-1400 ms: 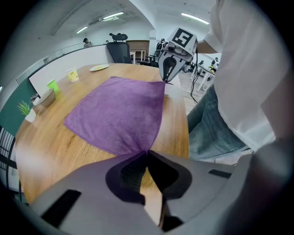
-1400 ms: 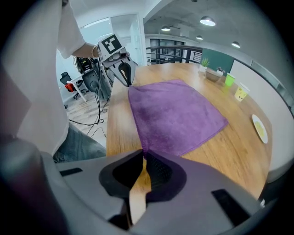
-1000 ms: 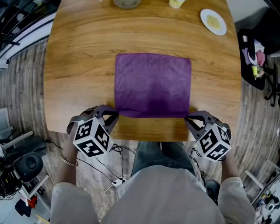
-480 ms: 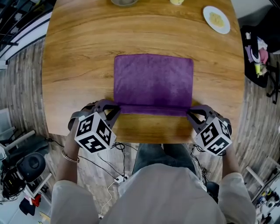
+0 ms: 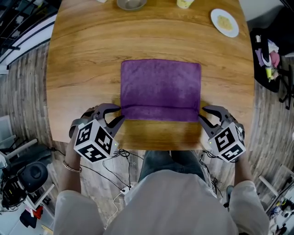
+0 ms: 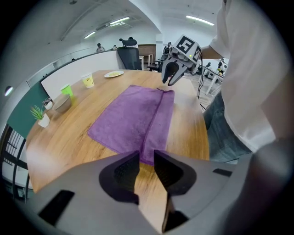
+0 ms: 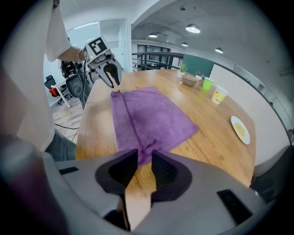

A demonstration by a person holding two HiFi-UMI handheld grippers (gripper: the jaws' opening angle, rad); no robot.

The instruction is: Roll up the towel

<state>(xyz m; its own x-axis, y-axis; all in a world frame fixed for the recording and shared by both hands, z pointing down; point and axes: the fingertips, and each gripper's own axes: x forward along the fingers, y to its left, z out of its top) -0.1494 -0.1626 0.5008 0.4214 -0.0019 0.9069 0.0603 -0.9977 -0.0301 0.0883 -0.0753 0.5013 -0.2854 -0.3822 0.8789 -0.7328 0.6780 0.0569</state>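
Observation:
A purple towel (image 5: 161, 85) lies flat on the wooden table (image 5: 82, 69), with its near edge turned over into a narrow folded strip (image 5: 161, 113). My left gripper (image 5: 115, 114) is at the strip's left end and my right gripper (image 5: 205, 114) at its right end. The jaws of both are opening, and only bare wood shows between them. In the left gripper view the towel (image 6: 138, 119) starts just past the left gripper (image 6: 146, 156). In the right gripper view the towel (image 7: 147, 114) lies just beyond the right gripper (image 7: 144, 156).
At the table's far edge stand a white plate (image 5: 224, 22), a bowl (image 5: 131, 3) and a yellow cup (image 5: 184, 3); a green cup (image 6: 67, 90) and a small plant (image 6: 40, 114) are there too. The table's near edge runs just behind both grippers.
Both grippers moved away from the person and carried the towel's near edge over onto the towel. Their jaws have since parted and let the fold go.

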